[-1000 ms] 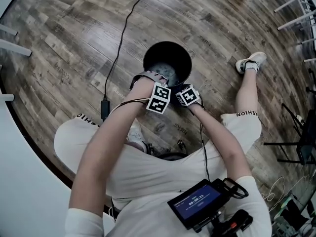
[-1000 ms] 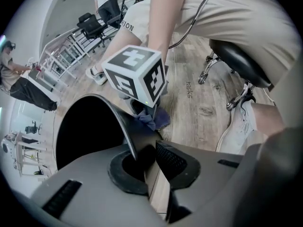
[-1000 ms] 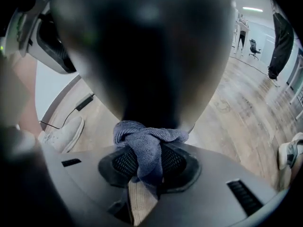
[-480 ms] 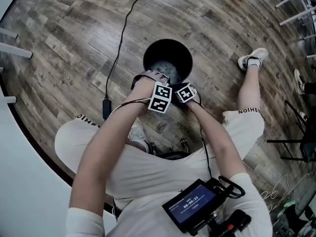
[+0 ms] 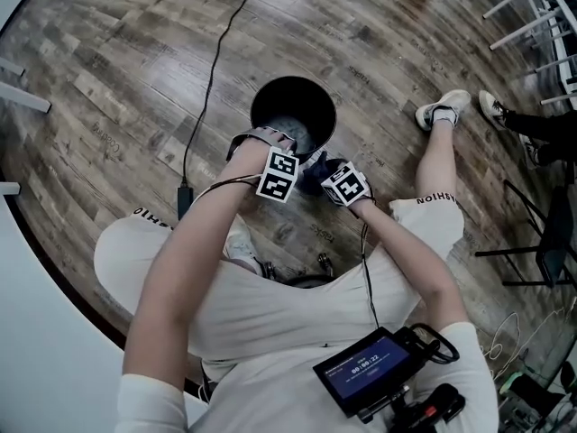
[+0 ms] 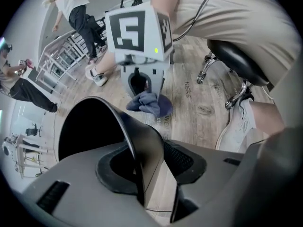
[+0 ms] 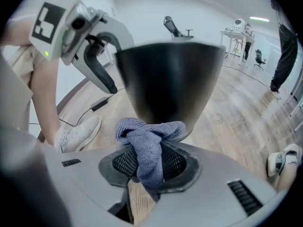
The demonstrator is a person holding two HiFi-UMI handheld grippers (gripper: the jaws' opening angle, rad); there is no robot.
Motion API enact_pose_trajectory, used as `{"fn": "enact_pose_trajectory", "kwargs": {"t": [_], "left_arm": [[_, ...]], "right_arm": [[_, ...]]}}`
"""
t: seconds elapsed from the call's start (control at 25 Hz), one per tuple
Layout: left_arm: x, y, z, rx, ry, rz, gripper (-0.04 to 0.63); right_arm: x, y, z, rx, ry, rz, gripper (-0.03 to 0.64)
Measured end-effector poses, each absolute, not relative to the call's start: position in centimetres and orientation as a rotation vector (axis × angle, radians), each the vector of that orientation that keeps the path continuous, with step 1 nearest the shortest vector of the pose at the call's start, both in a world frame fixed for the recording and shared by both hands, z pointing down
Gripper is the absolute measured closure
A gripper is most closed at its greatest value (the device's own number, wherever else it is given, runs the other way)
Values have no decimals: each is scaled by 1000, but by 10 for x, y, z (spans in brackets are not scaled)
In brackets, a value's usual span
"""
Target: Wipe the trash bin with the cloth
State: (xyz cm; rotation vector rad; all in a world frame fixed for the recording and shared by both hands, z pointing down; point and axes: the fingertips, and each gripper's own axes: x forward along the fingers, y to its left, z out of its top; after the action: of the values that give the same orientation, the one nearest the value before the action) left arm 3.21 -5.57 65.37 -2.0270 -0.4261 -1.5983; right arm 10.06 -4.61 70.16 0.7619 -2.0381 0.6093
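Observation:
The black trash bin [image 5: 293, 115] stands upright on the wood floor. My left gripper [image 5: 281, 152] sits over its near rim. In the left gripper view the bin's wall [image 6: 142, 141] stands between the jaws of the left gripper [image 6: 151, 161]. These jaws have just been opening, and a gap shows beside the wall. My right gripper [image 5: 326, 177] hangs just right of the bin, shut on a bunched blue-grey cloth [image 5: 312, 165]. The right gripper view shows the cloth [image 7: 149, 145] pinched in the right gripper [image 7: 150, 167], a little short of the bin's outer wall [image 7: 170, 84].
A black cable [image 5: 209, 70] runs across the floor to an adapter [image 5: 183, 201] left of the bin. The person's legs and a shoe [image 5: 440, 111] flank it, with a stool base [image 5: 311, 269] close by. Metal frames [image 5: 532, 7] stand at the far right.
My right gripper has pulled back from the bin's rim toward the lower right and risen, so the cloth now shows beside the bin. The left gripper has stayed at the rim.

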Motion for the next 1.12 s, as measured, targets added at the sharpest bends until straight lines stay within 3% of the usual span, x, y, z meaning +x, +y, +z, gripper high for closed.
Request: {"fn": "enact_pose_trajectory", "kwargs": {"t": [0.36,0.52,1.12], "left_arm": [[12,-65,660,-1875,-456,-1638,433],[13,-69,662,-1831,-440,-1633,520],[20,-64,661,-1885,-450,-1635,537]], "right_arm": [[94,-59,589,937,-2215,582,508],[89,-64,564,952,-2245,556,508],[85,-78,613,933,-2161,681,508]]}}
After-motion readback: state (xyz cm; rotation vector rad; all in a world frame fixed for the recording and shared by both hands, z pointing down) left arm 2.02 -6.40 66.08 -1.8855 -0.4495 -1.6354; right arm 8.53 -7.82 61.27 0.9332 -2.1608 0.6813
